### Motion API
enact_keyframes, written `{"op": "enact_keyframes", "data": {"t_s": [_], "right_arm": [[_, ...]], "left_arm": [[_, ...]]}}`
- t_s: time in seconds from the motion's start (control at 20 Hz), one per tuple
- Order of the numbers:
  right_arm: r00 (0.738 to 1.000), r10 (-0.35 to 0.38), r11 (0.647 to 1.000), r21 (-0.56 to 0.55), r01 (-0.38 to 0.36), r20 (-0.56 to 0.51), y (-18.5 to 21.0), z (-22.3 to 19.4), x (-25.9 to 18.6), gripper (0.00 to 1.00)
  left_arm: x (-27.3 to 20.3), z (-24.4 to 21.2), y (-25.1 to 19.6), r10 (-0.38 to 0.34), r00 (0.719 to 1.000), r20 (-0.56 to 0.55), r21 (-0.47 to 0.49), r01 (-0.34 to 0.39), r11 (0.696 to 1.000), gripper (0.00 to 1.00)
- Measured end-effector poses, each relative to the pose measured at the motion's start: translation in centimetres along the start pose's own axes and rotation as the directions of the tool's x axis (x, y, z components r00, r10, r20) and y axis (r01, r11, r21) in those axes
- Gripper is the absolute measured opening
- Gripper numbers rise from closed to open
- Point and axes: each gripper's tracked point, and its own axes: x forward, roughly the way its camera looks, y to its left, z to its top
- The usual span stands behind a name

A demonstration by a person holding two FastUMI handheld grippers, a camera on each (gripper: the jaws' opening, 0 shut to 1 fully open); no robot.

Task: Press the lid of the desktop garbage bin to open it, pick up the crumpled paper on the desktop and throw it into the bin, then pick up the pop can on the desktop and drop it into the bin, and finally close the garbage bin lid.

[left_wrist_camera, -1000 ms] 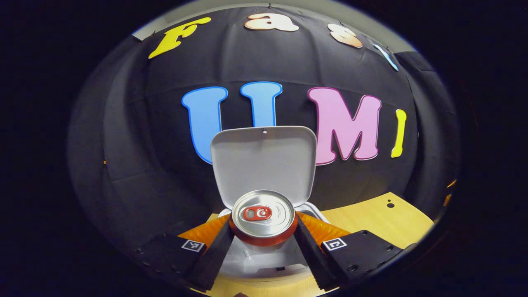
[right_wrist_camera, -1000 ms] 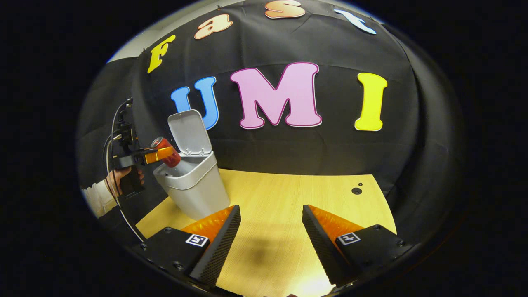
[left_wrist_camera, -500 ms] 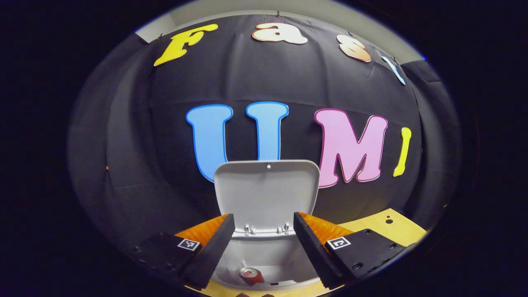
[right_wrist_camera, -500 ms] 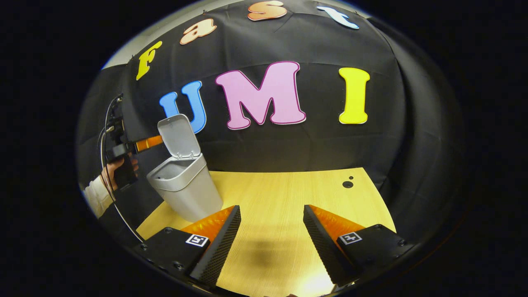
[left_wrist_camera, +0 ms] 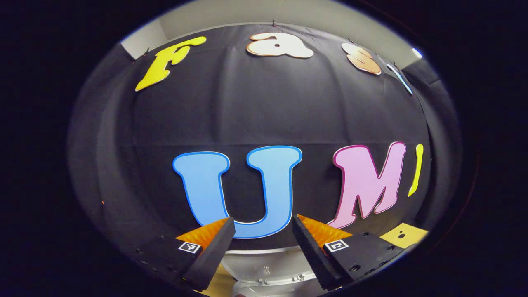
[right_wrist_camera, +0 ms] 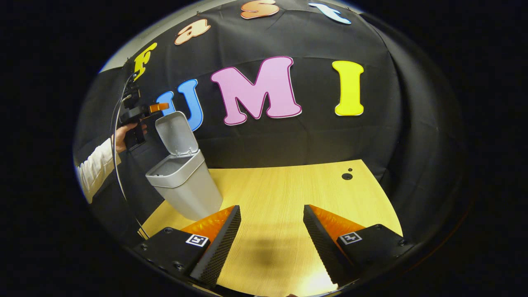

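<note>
Overhead, left gripper above unlabelled bin lid, fingers apart.

A light wooden table carries the grey bin, apparently near its far-left edge.

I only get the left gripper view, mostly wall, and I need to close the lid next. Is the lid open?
Observer: Yes. In the right gripper view the lid stands upright over the bin.
Operator: Where's the left gripper relative to it?
Observer: The left gripper is up beside the lid's top edge, fingers pointing toward the wall.
Operator: And the right gripper?
Observer: The right gripper is open, low over the table, apart from the bin.
</note>
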Motion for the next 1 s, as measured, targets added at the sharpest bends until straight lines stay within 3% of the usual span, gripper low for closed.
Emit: {"op": "enact_keyframes", "data": {"t_s": [0.15,0.2,0.35,0.6,0.75,0.85,1.0], "right_arm": [[1.000,-0.015,1.000,0.009,0.015,-0.005,-0.3,-0.3,0.1,0.98],[1.000,-0.021,1.000,0.012,0.021,-0.002,-0.3,-0.3,0.2,0.98],[1.000,-0.019,0.999,0.029,0.019,-0.007,-0.6,-0.7,0.4,0.98],[1.000,0.009,1.000,0.011,-0.009,-0.015,0.1,-0.9,0.8,0.98],[0.999,0.036,0.999,0.003,-0.036,-0.021,1.3,-0.8,1.7,0.98],[0.998,0.053,0.999,0.000,-0.053,-0.023,2.1,-0.8,1.9,0.98],[0.997,0.067,0.998,-0.015,-0.067,-0.030,2.4,-1.3,2.0,0.98]], "left_arm": [[0.5,-1.1,-0.6,-0.031,0.997,-0.076,-0.012,0.030,0.999,0.97],[-0.2,-1.7,-0.5,-0.035,0.993,-0.112,-0.014,0.034,0.999,0.94],[-3.0,-4.9,-1.8,-0.081,0.964,-0.255,-0.036,0.074,0.997,0.95],[-9.7,-10.1,-2.6,-0.218,0.869,-0.444,-0.177,0.154,0.972,0.94],[-12.7,-13.0,-2.5,-0.262,0.811,-0.523,-0.199,0.183,0.963,0.95],[-13.5,-14.3,-2.9,-0.287,0.789,-0.544,-0.209,0.204,0.956,0.98],[-14.4,-16.6,-3.5,-0.282,0.743,-0.608,-0.157,0.236,0.959,0.98]]}}
